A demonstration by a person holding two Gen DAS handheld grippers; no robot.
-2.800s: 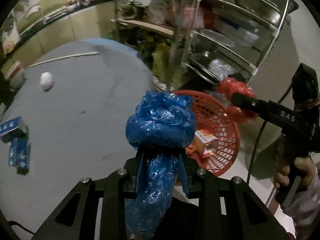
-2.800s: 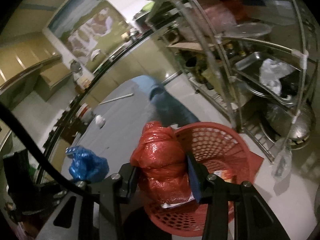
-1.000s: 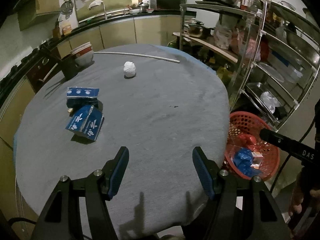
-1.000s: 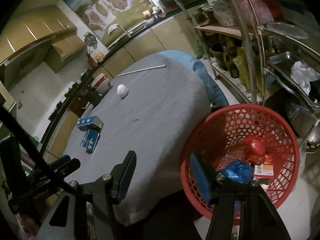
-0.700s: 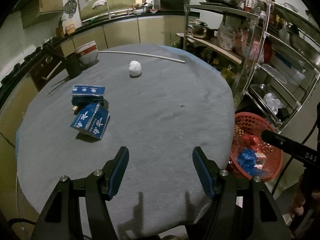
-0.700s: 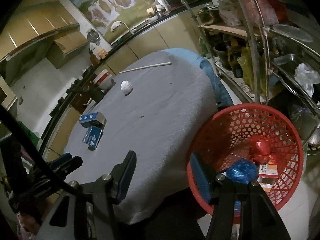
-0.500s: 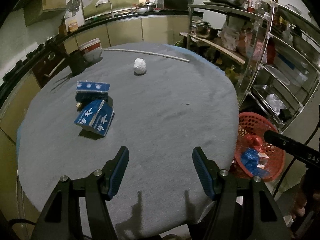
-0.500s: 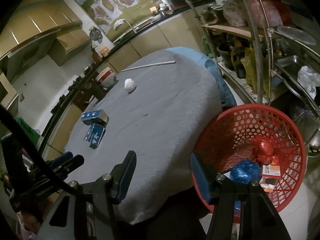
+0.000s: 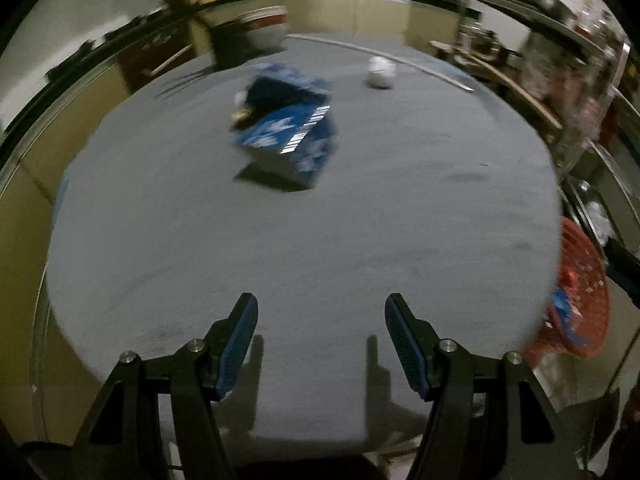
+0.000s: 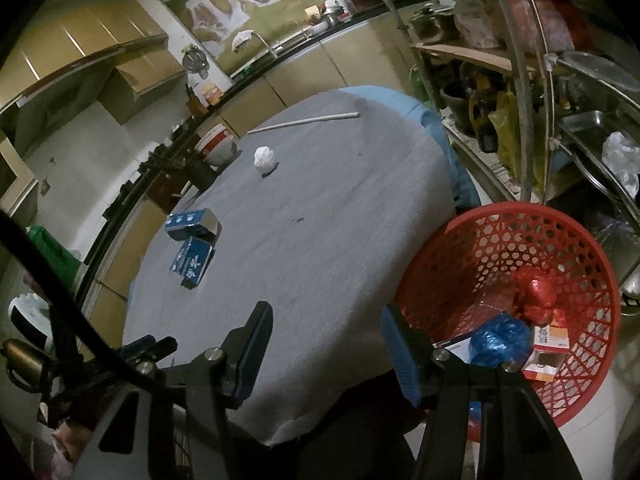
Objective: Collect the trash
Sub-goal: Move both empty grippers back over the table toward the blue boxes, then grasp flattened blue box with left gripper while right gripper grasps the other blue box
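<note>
dim kitchen, beige cabinets along the back wall, and a round table (image 10: 352, 216) covered in grey cloth taking up most of both views. the left gripper (image 9: 320, 340) hangs over the near edge of the table with its blue-padded fingers spread wide, nothing between them. straight ahead of it are two blue cartons (image 9: 286, 128) lying close together, pretty blurry in the left wrist view but clear from the right one, where they sit toward the table's left side. further back there's a crumpled white paper ball (image 10: 265, 159) and a long white stick (image 10: 304, 122) near the far edge. the right gripper (image 10: 326, 344) is also spread and holding nothing, sitting over the table's near right edge. just beside the table on the floor is the red basket (image 10: 560, 236), with a red bag (image 10: 534, 294), a blue bag (image 10: 500, 340) and a small box (image 10: 550, 338) inside. a metal rack (image 10: 532, 80) full of kitchen stuff stands behind it.
</note>
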